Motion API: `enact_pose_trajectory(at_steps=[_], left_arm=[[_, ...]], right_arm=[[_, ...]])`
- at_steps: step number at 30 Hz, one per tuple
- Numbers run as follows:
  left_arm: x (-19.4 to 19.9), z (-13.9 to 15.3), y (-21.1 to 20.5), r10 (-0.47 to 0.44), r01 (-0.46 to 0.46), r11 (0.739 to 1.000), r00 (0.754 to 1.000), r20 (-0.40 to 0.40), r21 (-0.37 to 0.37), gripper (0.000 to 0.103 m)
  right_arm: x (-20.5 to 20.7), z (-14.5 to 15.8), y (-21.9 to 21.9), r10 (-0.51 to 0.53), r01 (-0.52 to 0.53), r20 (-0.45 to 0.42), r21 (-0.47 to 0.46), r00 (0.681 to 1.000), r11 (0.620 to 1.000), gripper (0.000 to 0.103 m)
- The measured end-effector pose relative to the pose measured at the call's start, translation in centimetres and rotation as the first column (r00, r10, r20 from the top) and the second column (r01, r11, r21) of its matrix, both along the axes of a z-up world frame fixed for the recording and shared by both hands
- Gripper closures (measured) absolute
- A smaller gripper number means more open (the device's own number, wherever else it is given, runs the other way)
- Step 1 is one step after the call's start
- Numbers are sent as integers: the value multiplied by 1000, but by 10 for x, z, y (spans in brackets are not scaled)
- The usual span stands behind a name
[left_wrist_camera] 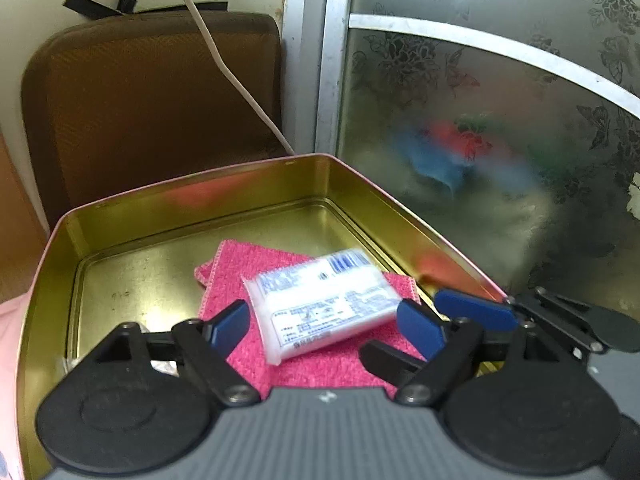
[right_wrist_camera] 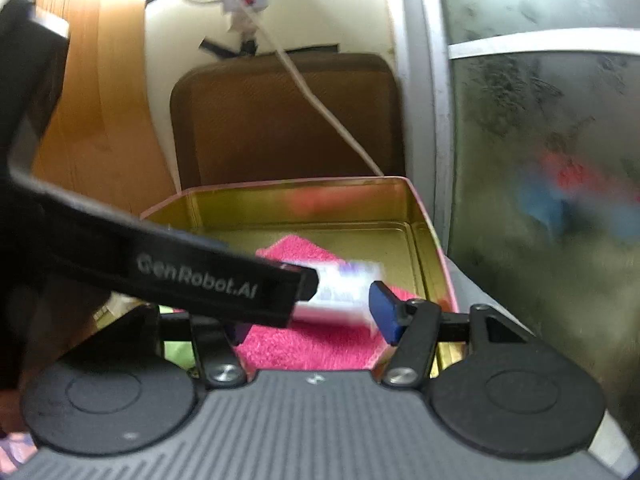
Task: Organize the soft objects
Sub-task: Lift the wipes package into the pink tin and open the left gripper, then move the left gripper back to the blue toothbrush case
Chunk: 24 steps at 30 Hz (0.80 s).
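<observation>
The tissue pack (left_wrist_camera: 324,304) lies on the pink cloth (left_wrist_camera: 248,272) inside the gold tin (left_wrist_camera: 192,208). Both the left tongs (left_wrist_camera: 324,326) and right tongs (right_wrist_camera: 308,312) stand apart, gripping nothing. Crowded this close, one could clip the other or drag the cloth askew.

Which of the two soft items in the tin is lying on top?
The white plastic-wrapped tissue pack is on top. It rests on the pink towel, which lies flat on the floor of the gold tin.
</observation>
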<state>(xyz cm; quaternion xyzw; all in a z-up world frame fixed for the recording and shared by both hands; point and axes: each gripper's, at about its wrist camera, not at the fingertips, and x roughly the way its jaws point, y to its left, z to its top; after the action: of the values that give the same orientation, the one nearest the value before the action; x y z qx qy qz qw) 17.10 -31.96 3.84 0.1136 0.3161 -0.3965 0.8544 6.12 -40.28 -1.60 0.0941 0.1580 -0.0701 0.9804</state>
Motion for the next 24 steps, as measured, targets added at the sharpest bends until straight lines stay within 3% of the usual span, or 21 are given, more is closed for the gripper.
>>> enact_pose_trajectory(at_steps=[11,15,20,24], left_arm=[[-75,31,53,74,-75,997,989,131,2,15],[-105,32,82,98,-101,995,984,146,12,14],[-128,22,123,138,-144,989,980,140,30,12],[-133,-1,158,189,-196,978,977,98,72,12]], right_arm=[[-61,4,36,16,-24,101,81,995,996,40],[-85,2,59,13,-20,105,64,994,998,40],[-97,-9,83,59,-63,40,93,997,994,40],[-93,-24,105,112,-105,-65,105,992,989,40]])
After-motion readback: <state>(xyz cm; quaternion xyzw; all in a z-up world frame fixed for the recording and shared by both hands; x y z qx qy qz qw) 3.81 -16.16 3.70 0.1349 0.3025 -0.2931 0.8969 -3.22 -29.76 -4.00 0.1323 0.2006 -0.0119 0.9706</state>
